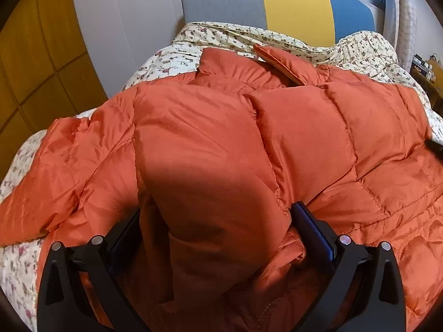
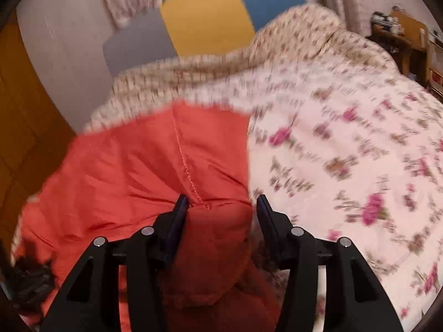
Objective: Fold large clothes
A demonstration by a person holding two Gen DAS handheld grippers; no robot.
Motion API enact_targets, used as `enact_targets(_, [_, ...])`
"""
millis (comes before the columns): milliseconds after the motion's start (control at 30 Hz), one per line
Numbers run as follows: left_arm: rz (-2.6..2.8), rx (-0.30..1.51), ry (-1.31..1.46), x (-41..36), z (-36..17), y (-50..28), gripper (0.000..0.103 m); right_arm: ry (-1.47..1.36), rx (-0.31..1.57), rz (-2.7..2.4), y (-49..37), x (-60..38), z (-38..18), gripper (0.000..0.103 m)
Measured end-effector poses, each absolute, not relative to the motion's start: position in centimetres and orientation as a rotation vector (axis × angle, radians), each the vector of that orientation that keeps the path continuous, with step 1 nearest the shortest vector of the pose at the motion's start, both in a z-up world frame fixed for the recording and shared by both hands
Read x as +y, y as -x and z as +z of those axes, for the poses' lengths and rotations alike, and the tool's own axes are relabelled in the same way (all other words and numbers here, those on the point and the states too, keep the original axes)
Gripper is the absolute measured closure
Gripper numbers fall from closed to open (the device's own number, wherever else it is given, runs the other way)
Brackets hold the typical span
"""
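Orange puffer jacket [image 1: 221, 127] lay spread on the floral quilt [image 1: 177, 55], collar toward the far headboard [image 1: 221, 0]. Left gripper [image 1: 218, 215] stood wide, a thick fold bulging between the jaws; grip unclear. Right gripper [image 2: 221, 204] was about half open, jacket edge between its fingers, right pad clear of it.

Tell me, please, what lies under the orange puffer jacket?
A floral quilt shows beneath the orange puffer jacket, spreading out beyond its collar and along its left sleeve. The jacket hides the bedding directly under its body, so anything else lying there cannot be seen.
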State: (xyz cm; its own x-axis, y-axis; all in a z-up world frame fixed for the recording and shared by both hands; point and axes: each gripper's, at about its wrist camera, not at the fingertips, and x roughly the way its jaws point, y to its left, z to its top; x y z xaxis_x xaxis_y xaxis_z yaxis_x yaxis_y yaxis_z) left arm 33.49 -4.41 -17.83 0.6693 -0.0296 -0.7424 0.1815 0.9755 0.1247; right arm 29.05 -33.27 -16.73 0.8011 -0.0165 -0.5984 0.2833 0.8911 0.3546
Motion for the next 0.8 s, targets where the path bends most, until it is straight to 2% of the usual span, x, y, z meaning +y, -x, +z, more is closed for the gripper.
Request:
enact_targets(100, [-0.112, 0.825, -0.205, -4.8, -18.0, -33.4, 0.003, -0.391, 0.578, -0.145, -29.5, -32.3, -14.5, 0.055])
enact_targets(133, [-0.112, 0.824, -0.204, -4.7, -18.0, -33.4, 0.003, -0.387, 0.586, -0.123, -30.5, -32.0, -14.1, 0.067])
enact_targets(167, [-0.112, 0.823, -0.204, -4.7, -18.0, -33.3, 0.003, -0.389, 0.601, -0.105, -31.5, -31.9, -14.0, 0.075])
enact_targets(300, [-0.109, 0.82, -0.207, -4.8, -18.0, -33.5, 0.003, -0.361, 0.668, -0.103, -35.7, -31.3, -15.3, 0.079])
enact_targets(400, [-0.113, 0.82, -0.2, -4.7, -18.1, -33.5, 0.003, -0.372, 0.753, -0.15, -37.7, -31.9, -17.6, 0.089])
enact_targets(700, [-0.122, 0.825, -0.189, -4.5, -18.4, -33.5, 0.003, -0.367, 0.778, -0.141, -38.7, -32.4, -19.2, 0.09])
enact_targets(800, [-0.121, 0.826, -0.188, -4.5, -18.4, -33.5, 0.003, -0.376, 0.748, -0.132, -36.3, -32.2, -17.5, 0.083])
